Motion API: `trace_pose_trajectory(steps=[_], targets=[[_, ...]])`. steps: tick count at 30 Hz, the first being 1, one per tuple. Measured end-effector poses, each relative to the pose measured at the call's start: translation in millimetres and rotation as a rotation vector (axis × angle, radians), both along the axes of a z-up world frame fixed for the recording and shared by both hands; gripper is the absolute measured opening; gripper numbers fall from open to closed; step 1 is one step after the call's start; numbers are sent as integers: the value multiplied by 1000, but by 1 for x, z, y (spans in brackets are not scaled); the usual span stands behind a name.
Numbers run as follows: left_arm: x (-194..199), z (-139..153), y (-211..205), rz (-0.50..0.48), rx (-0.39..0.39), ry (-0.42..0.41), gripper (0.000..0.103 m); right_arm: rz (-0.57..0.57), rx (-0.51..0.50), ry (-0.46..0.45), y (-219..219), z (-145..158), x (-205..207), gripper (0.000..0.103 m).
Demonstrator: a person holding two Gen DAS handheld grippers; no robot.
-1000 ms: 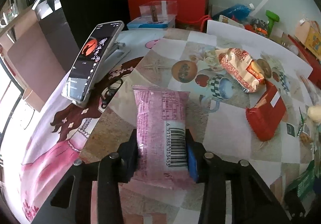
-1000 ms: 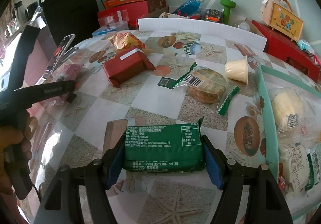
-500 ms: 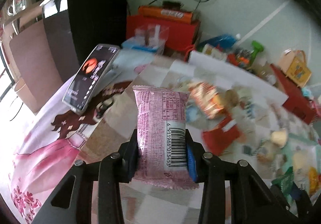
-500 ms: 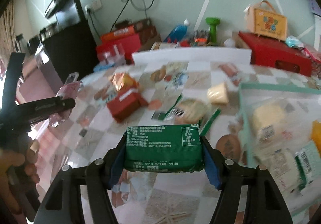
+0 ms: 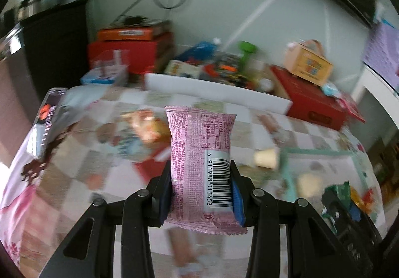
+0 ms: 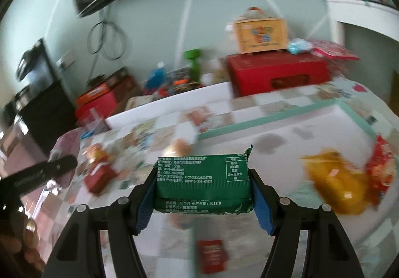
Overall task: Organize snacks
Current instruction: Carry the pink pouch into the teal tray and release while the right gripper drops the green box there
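A pink snack packet (image 5: 200, 158) with a barcode stands upright in my left gripper (image 5: 200, 199), whose blue pads press on its two sides, well above the table. My right gripper (image 6: 203, 197) is shut on a green snack packet (image 6: 203, 182) lying crosswise between its pads, also lifted. Beyond it lies a white tray with a teal rim (image 6: 271, 116) that holds a yellow packet (image 6: 336, 182) and a red packet (image 6: 380, 170). In the left wrist view the same tray (image 5: 316, 150) is at the right. Loose snacks lie blurred on the tablecloth (image 5: 64, 185).
A red packet (image 6: 99, 177) and an orange packet (image 5: 147, 126) lie on the table's left half. A phone (image 5: 46, 121) leans at the left edge. Red boxes (image 6: 276, 73), a yellow carton (image 6: 260, 33) and bottles crowd the back wall. A person's hand (image 6: 27, 240) holds the other gripper.
Both grippers have risen off the table with their packets and swung to the right; the views tilted up toward the wall and the tray came into view. The grips are unchanged.
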State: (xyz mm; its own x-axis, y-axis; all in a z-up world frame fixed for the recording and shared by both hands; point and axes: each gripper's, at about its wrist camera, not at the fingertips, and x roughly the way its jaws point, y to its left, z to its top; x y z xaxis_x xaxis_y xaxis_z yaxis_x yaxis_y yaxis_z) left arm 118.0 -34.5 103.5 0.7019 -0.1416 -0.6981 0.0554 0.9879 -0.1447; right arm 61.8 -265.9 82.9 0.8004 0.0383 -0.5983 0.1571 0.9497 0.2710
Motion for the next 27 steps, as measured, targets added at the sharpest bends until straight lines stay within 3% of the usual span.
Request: trace_pose_trajectory(steps=[14,27], targets=[[-5,-1,-120,-238,9,-2,42,-269,-5,-31,-111,1,-30,71],[-16,-19,-182,-379,69,34,42,-305,-50,-4,-131,-8,-26,71]])
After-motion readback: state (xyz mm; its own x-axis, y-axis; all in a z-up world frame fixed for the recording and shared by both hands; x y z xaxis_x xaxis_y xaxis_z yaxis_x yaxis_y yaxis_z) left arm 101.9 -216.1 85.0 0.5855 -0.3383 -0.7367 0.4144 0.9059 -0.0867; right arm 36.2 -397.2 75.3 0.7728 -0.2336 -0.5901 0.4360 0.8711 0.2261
